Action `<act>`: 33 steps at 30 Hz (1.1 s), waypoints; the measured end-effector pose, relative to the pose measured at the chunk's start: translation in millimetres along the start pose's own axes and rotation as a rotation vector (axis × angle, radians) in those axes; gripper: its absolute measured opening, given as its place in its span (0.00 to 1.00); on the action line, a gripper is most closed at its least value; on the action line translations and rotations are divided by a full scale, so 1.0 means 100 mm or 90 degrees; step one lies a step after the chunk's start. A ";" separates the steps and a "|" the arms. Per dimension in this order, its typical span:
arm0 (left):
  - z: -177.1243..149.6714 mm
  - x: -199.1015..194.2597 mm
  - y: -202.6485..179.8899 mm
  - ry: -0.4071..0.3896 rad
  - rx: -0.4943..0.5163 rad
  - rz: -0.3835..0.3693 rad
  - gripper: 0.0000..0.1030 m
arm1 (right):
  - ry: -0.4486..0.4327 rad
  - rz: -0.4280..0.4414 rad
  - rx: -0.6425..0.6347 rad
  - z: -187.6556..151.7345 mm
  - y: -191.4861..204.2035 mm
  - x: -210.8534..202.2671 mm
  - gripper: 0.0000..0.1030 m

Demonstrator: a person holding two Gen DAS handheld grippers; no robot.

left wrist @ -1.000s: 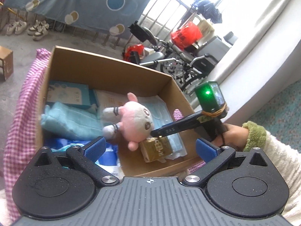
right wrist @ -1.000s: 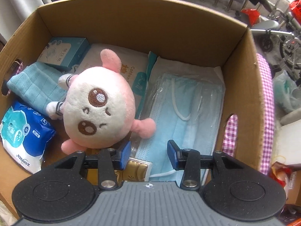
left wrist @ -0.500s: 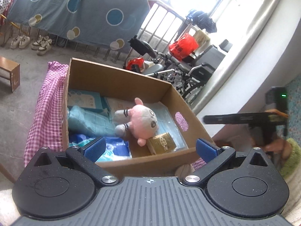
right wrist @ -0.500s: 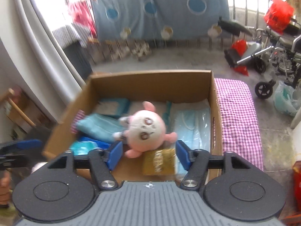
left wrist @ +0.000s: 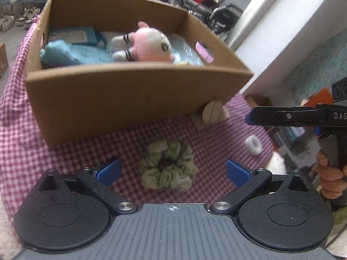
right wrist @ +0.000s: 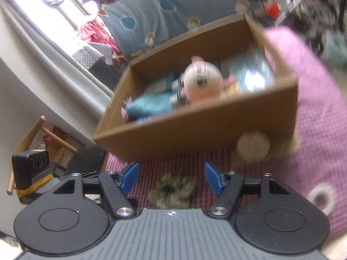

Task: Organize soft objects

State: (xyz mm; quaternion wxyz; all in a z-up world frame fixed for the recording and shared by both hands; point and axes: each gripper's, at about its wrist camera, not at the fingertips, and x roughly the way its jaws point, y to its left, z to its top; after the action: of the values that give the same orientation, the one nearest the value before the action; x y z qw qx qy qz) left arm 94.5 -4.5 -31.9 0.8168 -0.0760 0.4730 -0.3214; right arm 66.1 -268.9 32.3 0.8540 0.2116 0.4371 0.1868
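The left tool [left wrist: 172, 171] hangs over the checked cloth [left wrist: 86, 151] with its jaws spread wide, nothing between the pads, and the green scrunchie [left wrist: 168, 168] lies right there on the cloth, just ahead of the gap and between the two blue fingertips [left wrist: 108, 171]. The right tool [right wrist: 171, 177] is released too; its jaws have just been opening and nothing sits between them, with the same scrunchie [right wrist: 173, 189] low ahead of it, blurred.

Beyond the scrunchie stands the cardboard box [left wrist: 121, 95], and a pale round disc [left wrist: 212, 111] leans against its near corner. In the box lies a pink plush toy [left wrist: 149, 45] on its side, a folded teal cloth [left wrist: 71, 54] to its left, a blue carton [left wrist: 73, 35] behind that, and clear-wrapped pale blue packs [left wrist: 186, 52] on the right.

The left view is the sharp one: it shows the right tool from the side [left wrist: 251, 118], a hand [left wrist: 330, 173] on its handle, and a small white ring [left wrist: 253, 144] on the cloth below it. The right view is smeared, yet it alone shows the curtain [right wrist: 65, 60] and wooden sticks [right wrist: 32, 134] at far left.
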 end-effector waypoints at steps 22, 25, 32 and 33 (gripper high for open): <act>-0.25 0.51 -0.35 0.061 0.158 0.072 0.83 | 0.083 -0.058 0.005 -0.30 -0.02 0.87 0.66; -0.24 0.54 -0.35 0.063 0.158 0.076 0.82 | 0.087 -0.055 0.012 -0.33 -0.04 0.91 0.63; -0.24 0.60 -0.39 0.058 0.176 0.089 0.82 | 0.078 -0.049 0.010 -0.33 -0.06 0.90 0.56; -0.23 0.61 -0.39 0.058 0.178 0.091 0.82 | 0.077 -0.049 0.011 -0.34 -0.07 0.91 0.55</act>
State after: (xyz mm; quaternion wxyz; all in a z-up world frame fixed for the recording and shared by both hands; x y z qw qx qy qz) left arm 79.2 -67.1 -71.9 0.8178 0.0871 0.4647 -0.3282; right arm 88.8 -222.2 -49.4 0.8309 0.1903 0.4968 0.1629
